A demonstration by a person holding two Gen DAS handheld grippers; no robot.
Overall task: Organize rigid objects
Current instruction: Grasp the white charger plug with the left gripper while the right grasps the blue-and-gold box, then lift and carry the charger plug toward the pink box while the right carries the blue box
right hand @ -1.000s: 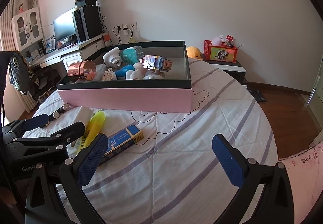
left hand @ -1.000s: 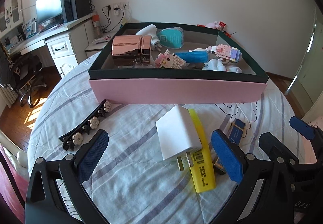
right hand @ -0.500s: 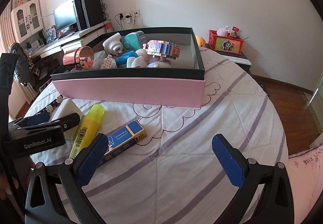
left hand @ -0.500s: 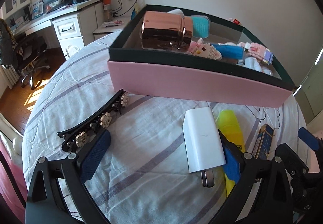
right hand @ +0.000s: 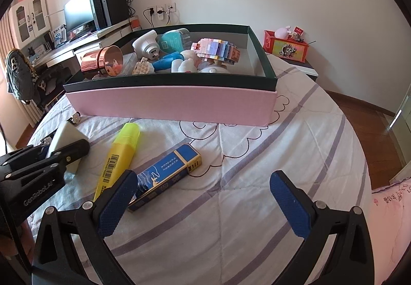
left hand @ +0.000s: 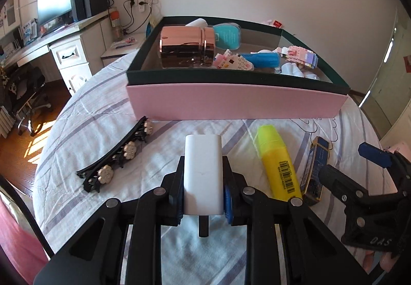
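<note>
Left fingers (left hand: 203, 192) have just closed, now pinching charger (left hand: 203, 172), box (left hand: 231, 102) ahead. Right fingers (right hand: 203, 205) spread, empty, lighter (right hand: 167, 177) by left one. Grasp step; next lift charger into box.

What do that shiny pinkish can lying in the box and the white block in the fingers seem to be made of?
The shiny can looks like polished metal or metal-plated plastic with a rose-gold mirror finish: it reflects the box and the room. The white block, clamped in the left gripper, looks like smooth, glossy hard plastic with rounded edges; the metal prong at its near end suggests a charger plug.
</note>
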